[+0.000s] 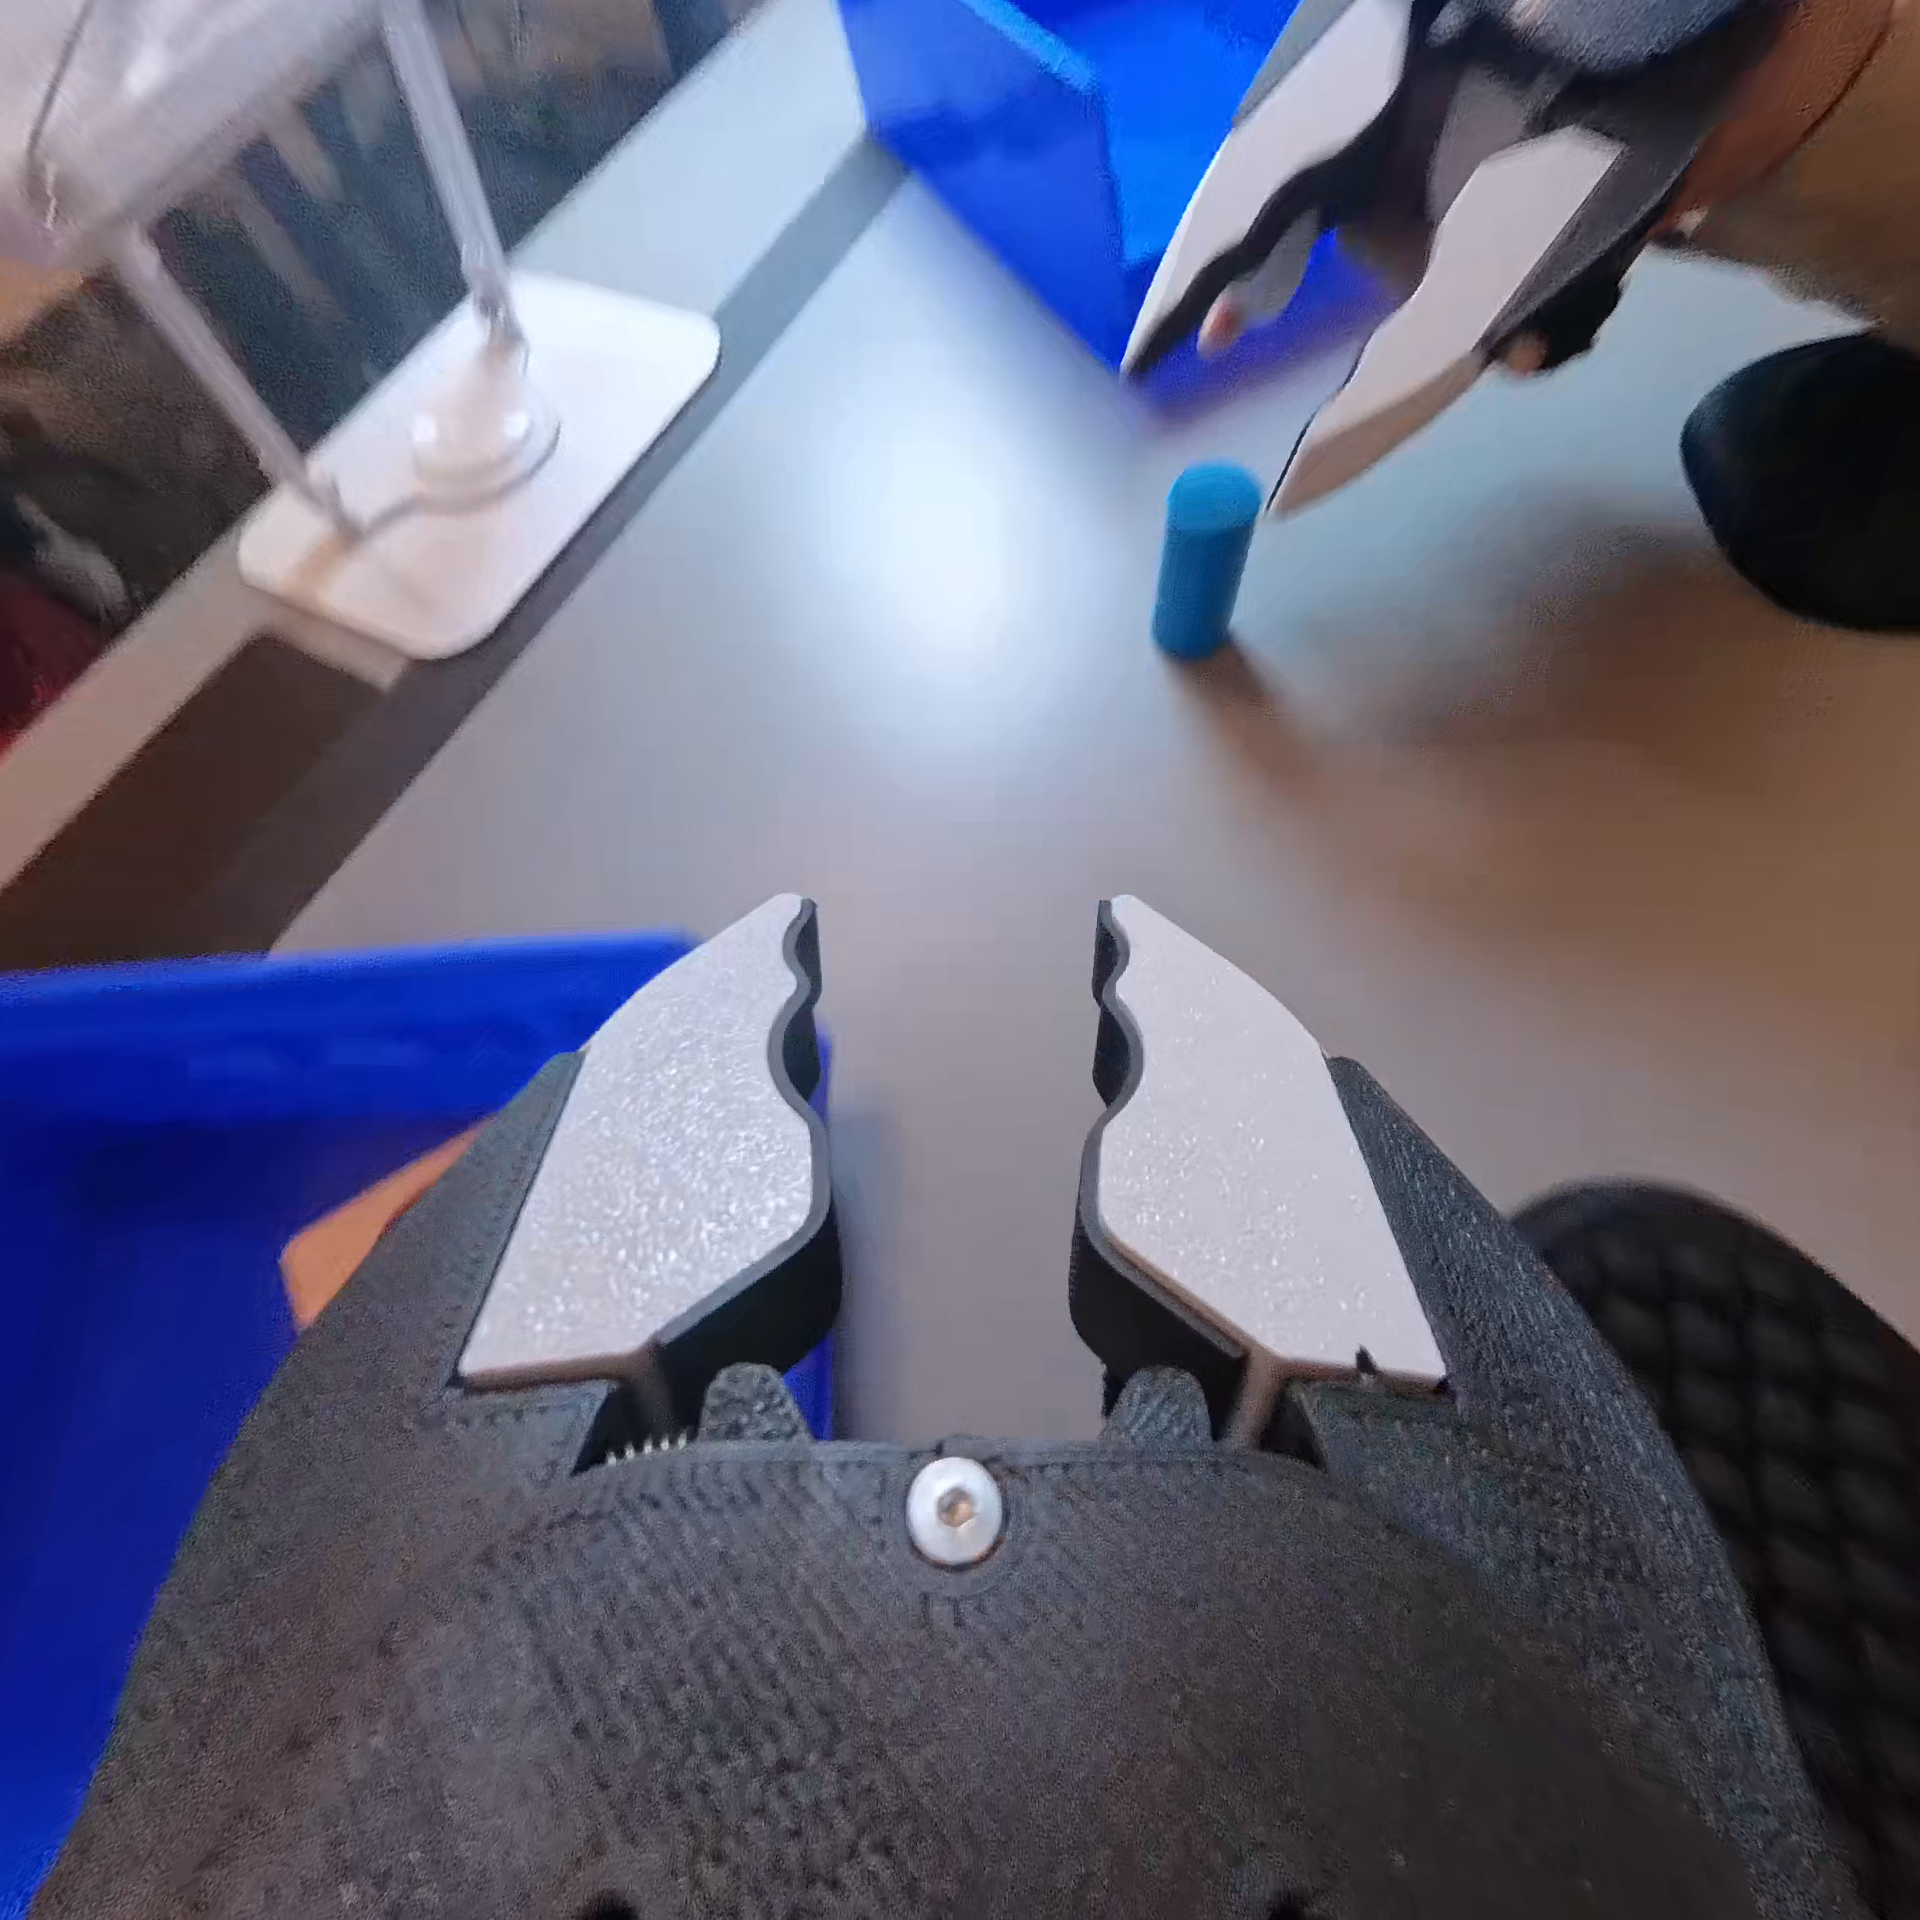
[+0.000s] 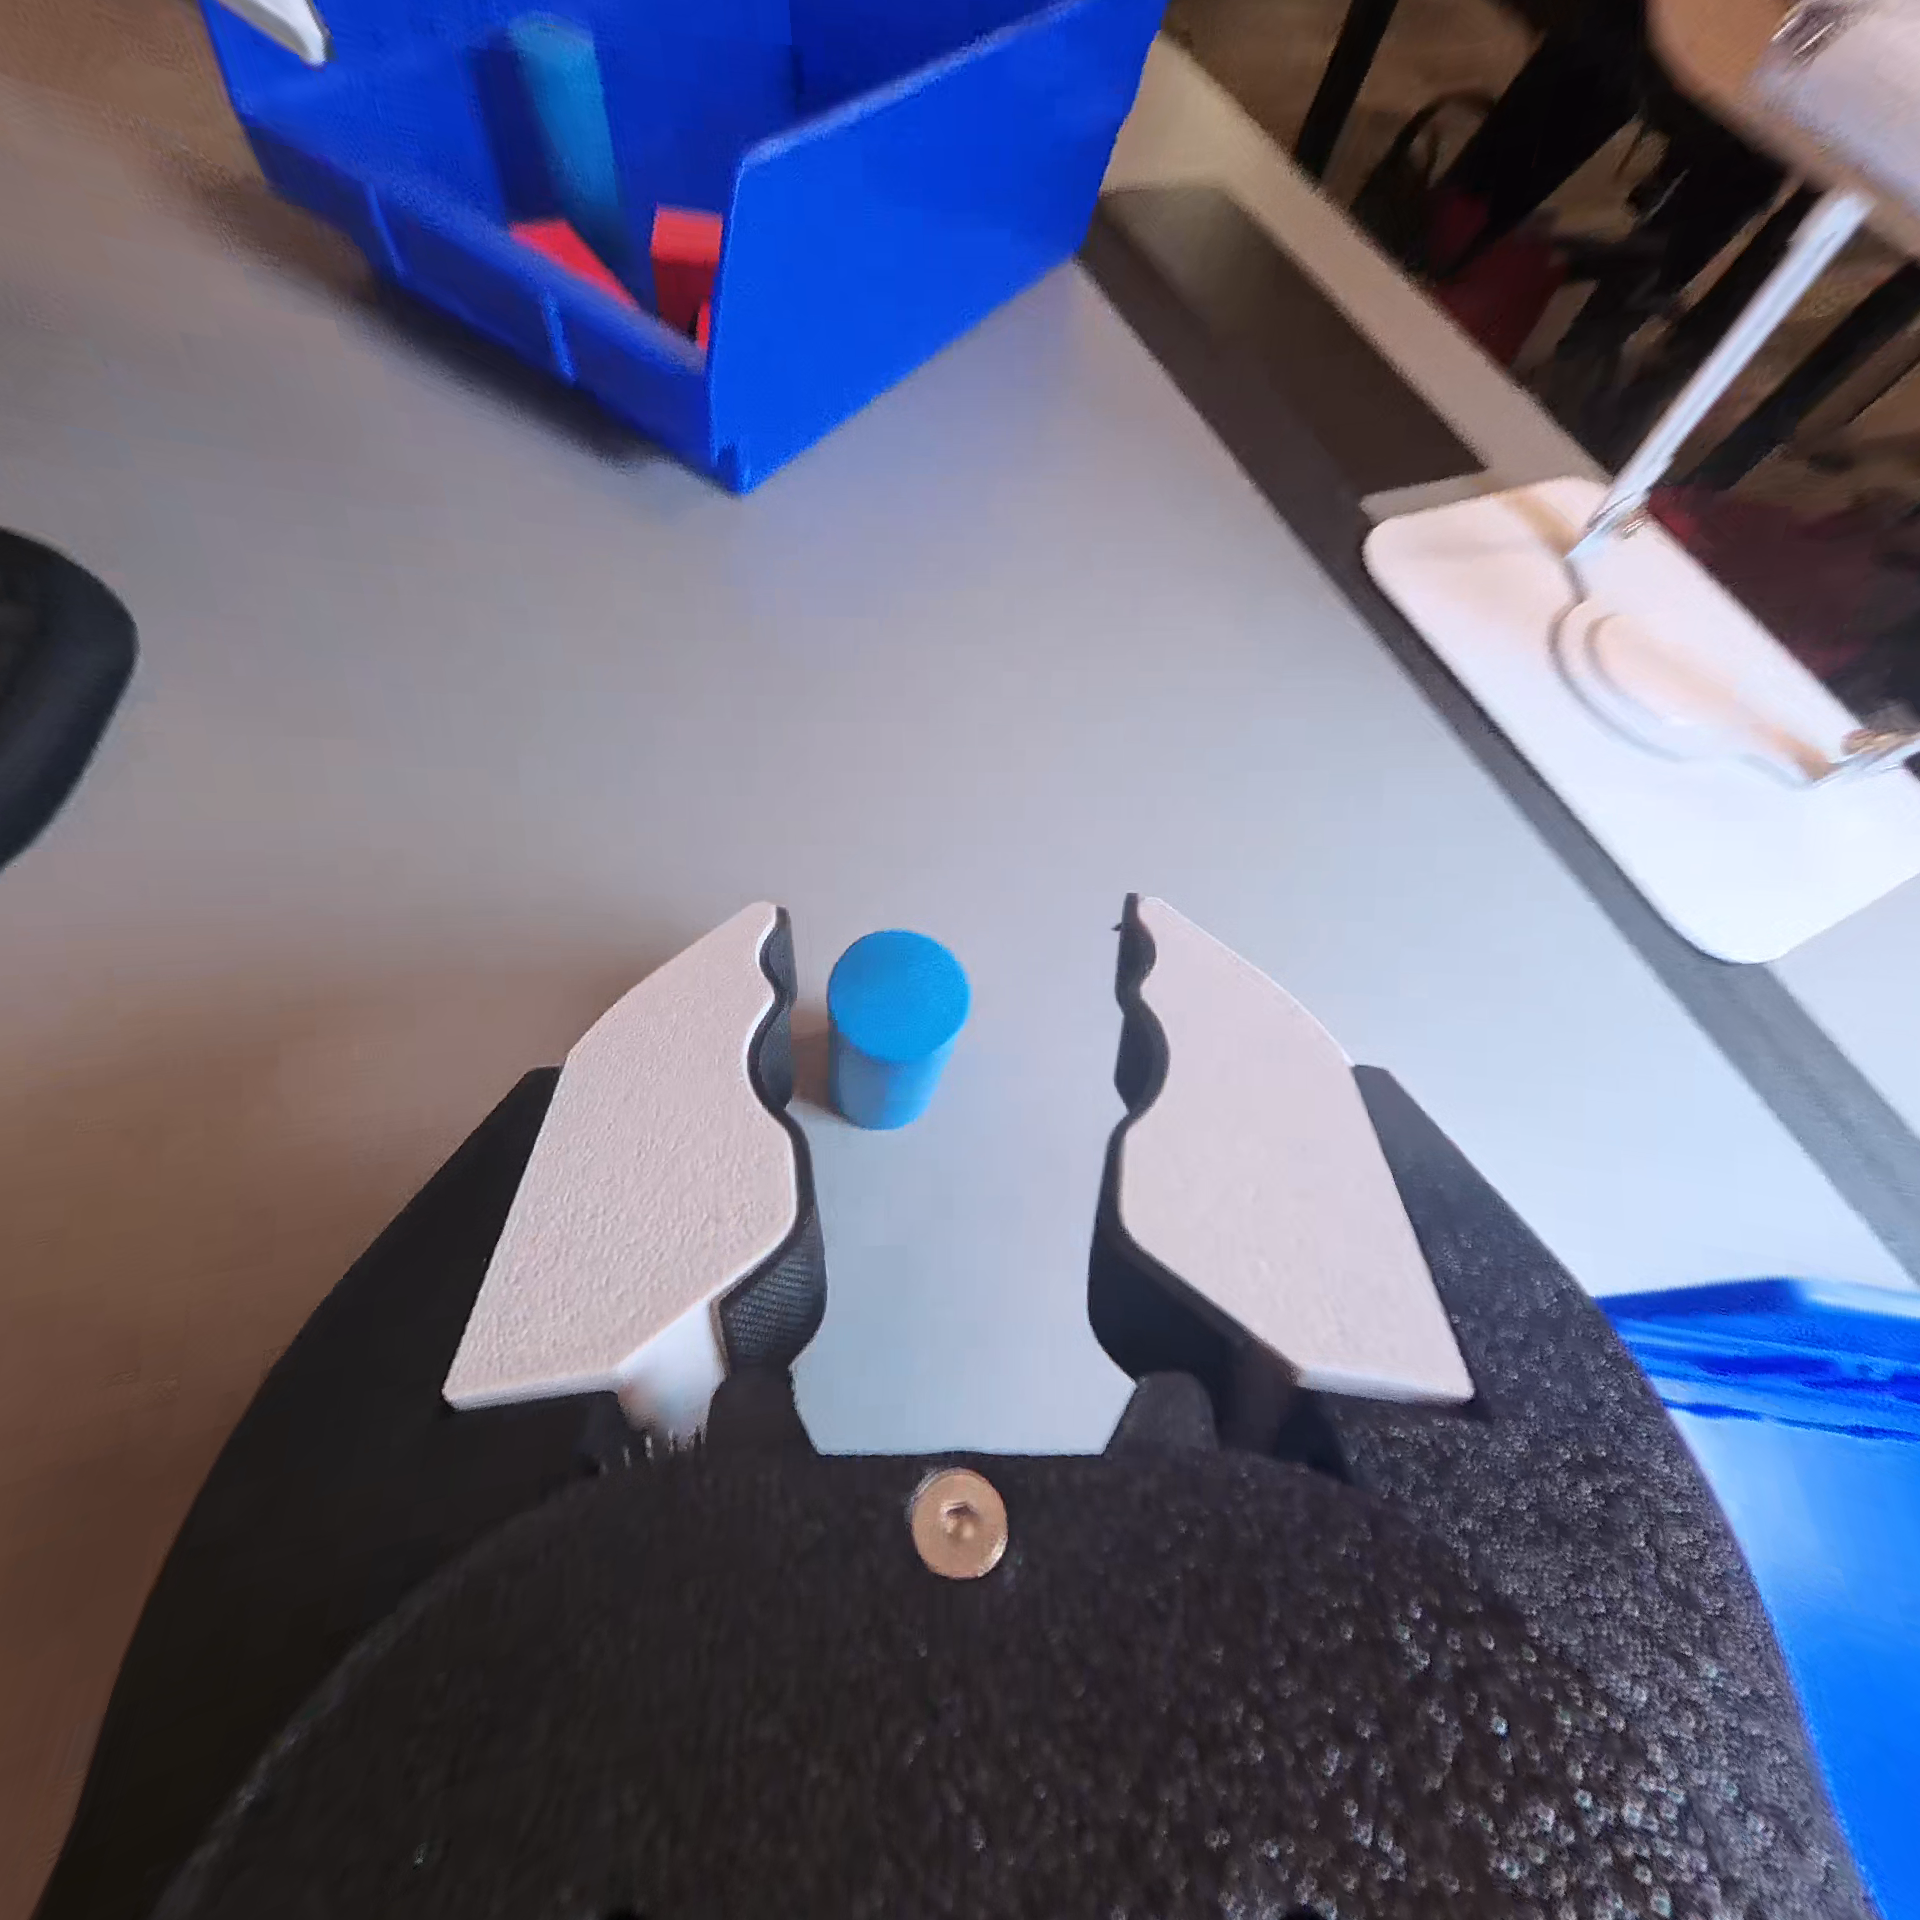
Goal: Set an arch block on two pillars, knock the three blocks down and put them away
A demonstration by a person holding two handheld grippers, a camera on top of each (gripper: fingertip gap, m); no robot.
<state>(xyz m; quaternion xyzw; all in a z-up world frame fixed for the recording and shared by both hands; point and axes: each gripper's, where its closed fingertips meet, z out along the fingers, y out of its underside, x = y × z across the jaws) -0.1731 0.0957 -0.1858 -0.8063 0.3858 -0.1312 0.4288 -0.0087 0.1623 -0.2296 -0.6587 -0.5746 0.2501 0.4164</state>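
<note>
A blue cylinder pillar (image 1: 1200, 561) stands upright on the grey table (image 1: 935, 748). My right gripper (image 2: 956, 914) is open and empty. The pillar (image 2: 894, 1029) shows between its fingers, close to the left finger, not gripped. In the left wrist view the right gripper (image 1: 1210, 431) hangs just above and behind the pillar. My left gripper (image 1: 956, 925) is open and empty, over the table beside a blue bin (image 1: 208, 1091) with an orange piece (image 1: 364, 1236) inside. A second blue bin (image 2: 883, 260) holds another blue cylinder (image 2: 566, 125) and red blocks (image 2: 686, 260). No arch block shows clearly.
A white stand base (image 1: 488, 468) with a clear holder sits at the table's far edge; it also shows in the right wrist view (image 2: 1621, 707). Black rounded objects lie at the table's side (image 1: 1808, 478) (image 2: 52, 675). The near bin's rim (image 2: 1787, 1351) is by my right gripper. The gap from one gripper's tips to the other's is roughly 20 centimetres.
</note>
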